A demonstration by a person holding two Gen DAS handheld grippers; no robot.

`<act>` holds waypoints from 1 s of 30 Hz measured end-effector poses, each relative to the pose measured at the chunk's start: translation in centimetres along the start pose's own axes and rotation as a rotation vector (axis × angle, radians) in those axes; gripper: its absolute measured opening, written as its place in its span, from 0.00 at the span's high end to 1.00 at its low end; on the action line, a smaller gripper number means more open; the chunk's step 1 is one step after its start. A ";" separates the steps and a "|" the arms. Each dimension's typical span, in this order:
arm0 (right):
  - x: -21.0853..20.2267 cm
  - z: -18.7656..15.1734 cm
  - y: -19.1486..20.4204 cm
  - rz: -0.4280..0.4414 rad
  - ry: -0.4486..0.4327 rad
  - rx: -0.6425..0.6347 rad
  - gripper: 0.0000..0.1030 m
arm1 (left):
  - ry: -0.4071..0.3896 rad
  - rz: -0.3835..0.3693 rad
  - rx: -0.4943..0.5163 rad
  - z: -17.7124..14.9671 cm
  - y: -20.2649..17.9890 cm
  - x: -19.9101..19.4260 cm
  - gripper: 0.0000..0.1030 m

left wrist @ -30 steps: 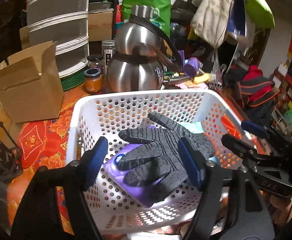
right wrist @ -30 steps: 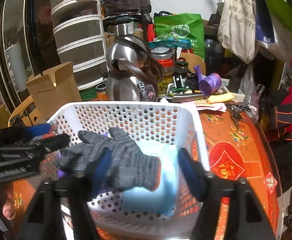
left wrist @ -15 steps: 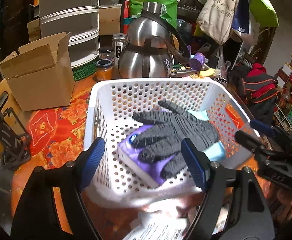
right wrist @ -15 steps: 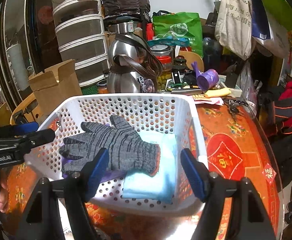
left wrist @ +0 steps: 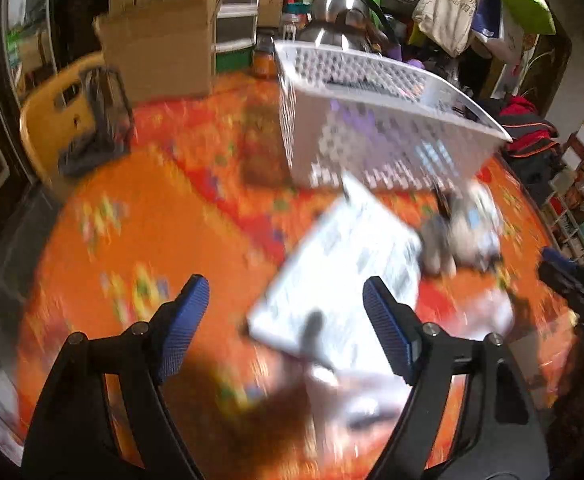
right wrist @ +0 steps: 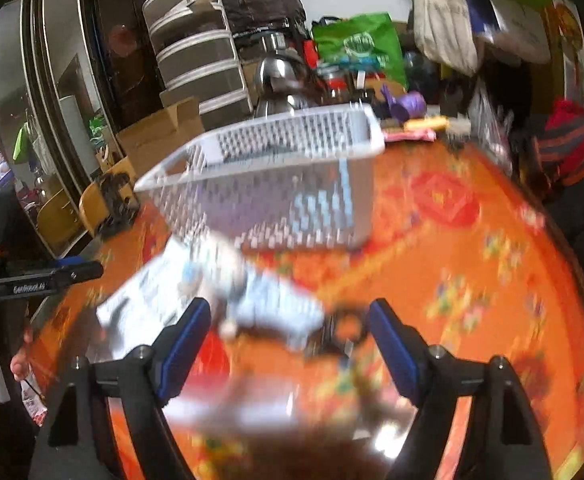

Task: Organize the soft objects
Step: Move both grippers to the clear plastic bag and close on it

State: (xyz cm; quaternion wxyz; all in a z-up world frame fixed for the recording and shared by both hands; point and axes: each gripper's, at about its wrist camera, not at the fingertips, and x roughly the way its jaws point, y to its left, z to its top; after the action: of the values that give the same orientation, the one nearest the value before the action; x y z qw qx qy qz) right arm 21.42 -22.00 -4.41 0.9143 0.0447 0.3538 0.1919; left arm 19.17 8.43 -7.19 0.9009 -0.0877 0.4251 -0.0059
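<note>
The white perforated basket (left wrist: 376,120) stands on the orange table, also in the right wrist view (right wrist: 276,184); purple and light-blue soft items show through its wall, and the grey glove (left wrist: 368,82) lies on top. Both views are motion-blurred. My left gripper (left wrist: 284,320) is open and empty above a white printed sheet (left wrist: 332,280). A blurred grey-white soft object (left wrist: 460,232) lies right of the sheet. My right gripper (right wrist: 288,340) is open and empty above a blurred pale-blue object (right wrist: 260,300).
A cardboard box (left wrist: 160,52), steel kettles (left wrist: 332,12) and drawer units (right wrist: 196,52) stand behind the basket. A yellow chair (left wrist: 64,120) is at the table's left edge. Hanging bags (left wrist: 452,4) crowd the back right. Red clothing (right wrist: 572,144) lies at right.
Both grippers have pulled back from over the basket toward the table's near side. The basket now shows from the side, farther off. The sheet and loose soft objects have come into view.
</note>
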 end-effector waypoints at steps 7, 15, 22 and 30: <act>0.3 -6.9 1.0 0.040 0.091 0.043 0.22 | 0.043 -0.077 0.003 -7.1 -0.8 -0.2 0.25; 1.5 -8.0 1.9 0.005 0.136 0.026 0.21 | 0.055 -0.112 -0.002 -8.9 -1.1 -0.2 0.25; 2.9 -7.1 2.5 -0.012 0.174 -0.029 0.22 | 0.014 -0.100 0.030 -8.9 -1.9 0.5 0.25; 3.4 -7.2 3.8 -0.040 0.192 -0.097 0.31 | -0.006 -0.070 0.105 -9.0 -3.7 1.0 0.38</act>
State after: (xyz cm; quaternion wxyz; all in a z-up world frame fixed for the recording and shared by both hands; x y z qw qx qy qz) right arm 17.74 -17.57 -11.13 0.8810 -0.0253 0.4308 0.1939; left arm 13.13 3.36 -13.01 0.9048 -0.0551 0.4180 -0.0596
